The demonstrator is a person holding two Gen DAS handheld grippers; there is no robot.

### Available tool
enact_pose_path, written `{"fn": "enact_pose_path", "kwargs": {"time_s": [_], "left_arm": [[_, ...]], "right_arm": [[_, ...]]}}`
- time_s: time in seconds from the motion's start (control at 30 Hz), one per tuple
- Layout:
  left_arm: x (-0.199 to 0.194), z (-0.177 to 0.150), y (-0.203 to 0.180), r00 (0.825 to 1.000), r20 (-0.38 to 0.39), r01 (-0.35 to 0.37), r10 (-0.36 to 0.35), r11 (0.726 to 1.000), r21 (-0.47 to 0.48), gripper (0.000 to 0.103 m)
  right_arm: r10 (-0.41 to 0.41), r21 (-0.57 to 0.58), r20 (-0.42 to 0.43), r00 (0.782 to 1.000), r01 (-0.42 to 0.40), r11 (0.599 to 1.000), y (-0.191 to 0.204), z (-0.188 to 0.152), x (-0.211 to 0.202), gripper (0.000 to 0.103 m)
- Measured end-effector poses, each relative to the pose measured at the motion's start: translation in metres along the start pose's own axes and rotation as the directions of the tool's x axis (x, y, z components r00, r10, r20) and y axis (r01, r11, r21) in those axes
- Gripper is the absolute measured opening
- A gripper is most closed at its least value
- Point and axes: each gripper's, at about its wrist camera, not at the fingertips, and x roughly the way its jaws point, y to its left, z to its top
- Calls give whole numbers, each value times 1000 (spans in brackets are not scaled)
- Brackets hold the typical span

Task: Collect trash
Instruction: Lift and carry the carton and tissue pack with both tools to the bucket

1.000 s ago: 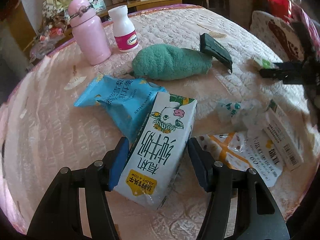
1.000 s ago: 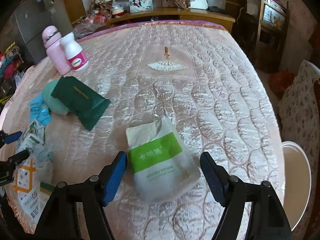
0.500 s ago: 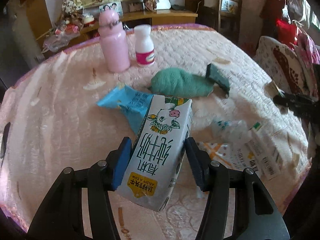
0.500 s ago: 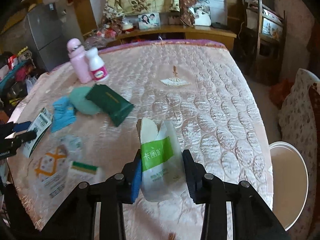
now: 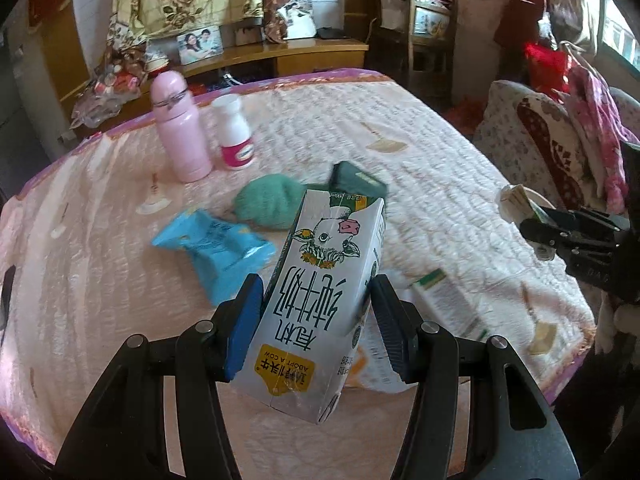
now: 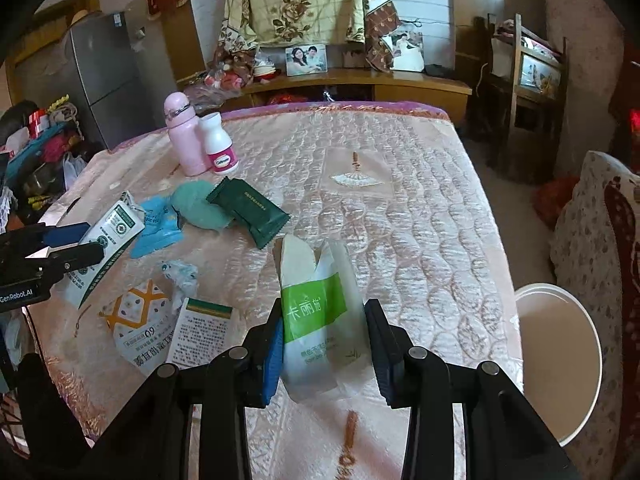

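My left gripper (image 5: 316,316) is shut on a white milk carton (image 5: 324,292) with a cow picture, held above the pink quilted table; the carton (image 6: 108,240) also shows at the left in the right wrist view. My right gripper (image 6: 324,336) is shut on a white and green paper bag (image 6: 320,312), lifted over the table's near edge. A blue wrapper (image 5: 216,248), a dark green packet (image 6: 248,212), a crumpled clear wrapper (image 6: 180,276), a flat printed packet (image 6: 140,332) and a small white box (image 6: 200,332) lie on the table.
A pink flask (image 6: 184,136) and a white pill bottle (image 6: 218,144) stand at the back left. A green cloth (image 5: 268,200) lies mid-table. A white bin (image 6: 560,364) stands on the floor to the right, beside a patterned cushion (image 6: 600,248).
Both grippers closed on their items and lifted them off the table. The left rose and drew back with the carton; the right rose with the bag.
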Motion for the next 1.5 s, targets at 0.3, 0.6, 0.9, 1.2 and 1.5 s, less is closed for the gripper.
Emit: {"fn": "enact_pose_path", "kwargs": {"time_s": [0.3, 0.6, 0.9, 1.2, 1.5], "left_arm": [[3, 13, -48, 999, 5, 42, -42, 999, 30, 54], [9, 27, -94, 996, 12, 82, -84, 993, 80, 54], [17, 35, -137, 993, 3, 116, -117, 984, 133, 54], [24, 45, -179, 986, -14, 165, -165, 973, 162, 54], [41, 54, -230, 970, -61, 244, -237, 955, 167, 54]], "right_arm": [[-25, 32, 10, 1000, 24, 999, -26, -10, -17, 37], [-51, 67, 15, 999, 50, 996, -54, -18, -29, 37], [-86, 105, 16, 996, 84, 991, -84, -28, -42, 37], [-133, 140, 5, 991, 131, 981, -118, -41, -54, 37], [-183, 201, -36, 982, 187, 962, -166, -61, -61, 37]]}}
